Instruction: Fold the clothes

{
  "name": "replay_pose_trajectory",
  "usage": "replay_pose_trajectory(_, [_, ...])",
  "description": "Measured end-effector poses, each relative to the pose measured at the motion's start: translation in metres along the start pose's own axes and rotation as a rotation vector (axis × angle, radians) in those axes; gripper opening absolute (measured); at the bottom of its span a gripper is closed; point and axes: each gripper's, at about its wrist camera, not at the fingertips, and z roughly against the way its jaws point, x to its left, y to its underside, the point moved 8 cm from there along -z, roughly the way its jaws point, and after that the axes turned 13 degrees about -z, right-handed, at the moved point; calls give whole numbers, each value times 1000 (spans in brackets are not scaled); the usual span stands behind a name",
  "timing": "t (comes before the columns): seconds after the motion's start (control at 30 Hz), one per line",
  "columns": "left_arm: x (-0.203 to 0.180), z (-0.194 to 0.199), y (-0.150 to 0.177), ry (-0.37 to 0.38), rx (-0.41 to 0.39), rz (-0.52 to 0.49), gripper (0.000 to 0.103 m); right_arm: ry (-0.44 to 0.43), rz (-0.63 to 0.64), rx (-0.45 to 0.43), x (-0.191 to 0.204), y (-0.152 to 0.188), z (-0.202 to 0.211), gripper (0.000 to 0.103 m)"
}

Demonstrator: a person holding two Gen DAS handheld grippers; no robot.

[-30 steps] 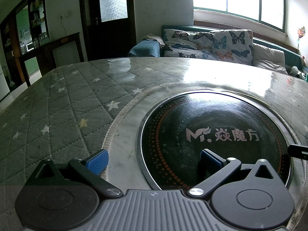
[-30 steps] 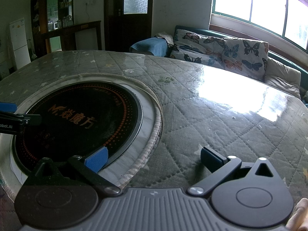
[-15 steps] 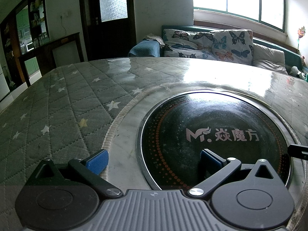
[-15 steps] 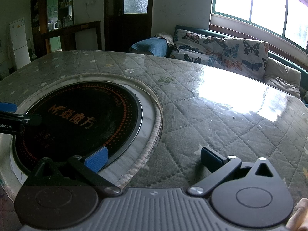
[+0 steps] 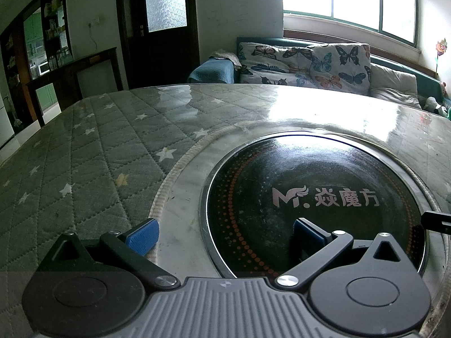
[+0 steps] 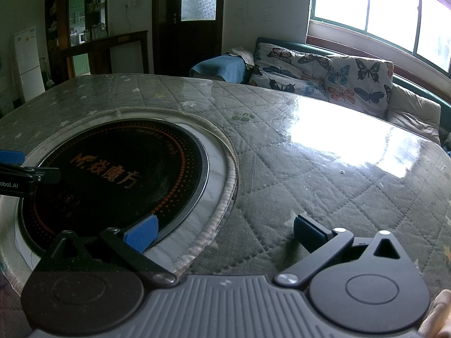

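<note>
Left wrist view: low, close above table, facing forward over round black glass cooktop with white logo point(image 5: 318, 197); cooktop right of centre, grey quilted star-print cover point(image 5: 93, 152) left of it.
Right wrist view: same low height, close, facing forward; cooktop point(image 6: 118, 174) left of centre, cover point(image 6: 324, 180) right of it.
Shared: cooktop, cover, butterfly-print sofa cushions point(image 5: 307, 62) point(image 6: 324, 70) and dark door beyond cooktop.
Left hand-held gripper point(image 6: 17, 174) enters right wrist view at left edge, over cooktop's near-left rim.
</note>
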Motion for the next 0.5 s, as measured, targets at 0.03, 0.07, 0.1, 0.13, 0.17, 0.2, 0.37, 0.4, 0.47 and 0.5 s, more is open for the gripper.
replay_pose_trajectory(0.03, [0, 0, 0, 0, 0, 0, 103, 0, 0, 0, 0, 0, 0, 103])
replay_pose_trajectory(0.07, [0, 0, 0, 0, 0, 0, 103, 0, 0, 0, 0, 0, 0, 103])
replay_pose_trajectory(0.1, [0, 0, 0, 0, 0, 0, 103, 0, 0, 0, 0, 0, 0, 103])
replay_pose_trajectory(0.13, [0, 0, 0, 0, 0, 0, 103, -1, 0, 0, 0, 0, 0, 103])
replay_pose_trajectory(0.17, [0, 0, 0, 0, 0, 0, 103, -1, -1, 0, 0, 0, 1, 103])
replay_pose_trajectory(0.2, [0, 0, 0, 0, 0, 0, 103, -1, 0, 0, 0, 0, 1, 103])
replay_pose_trajectory(0.37, [0, 0, 0, 0, 0, 0, 103, -1, 0, 0, 0, 0, 1, 103])
replay_pose_trajectory(0.4, [0, 0, 0, 0, 0, 0, 103, -1, 0, 0, 0, 0, 1, 103])
replay_pose_trajectory(0.47, [0, 0, 0, 0, 0, 0, 103, -1, -1, 0, 0, 0, 1, 103])
replay_pose_trajectory(0.5, [0, 0, 0, 0, 0, 0, 103, -1, -1, 0, 0, 0, 2, 103])
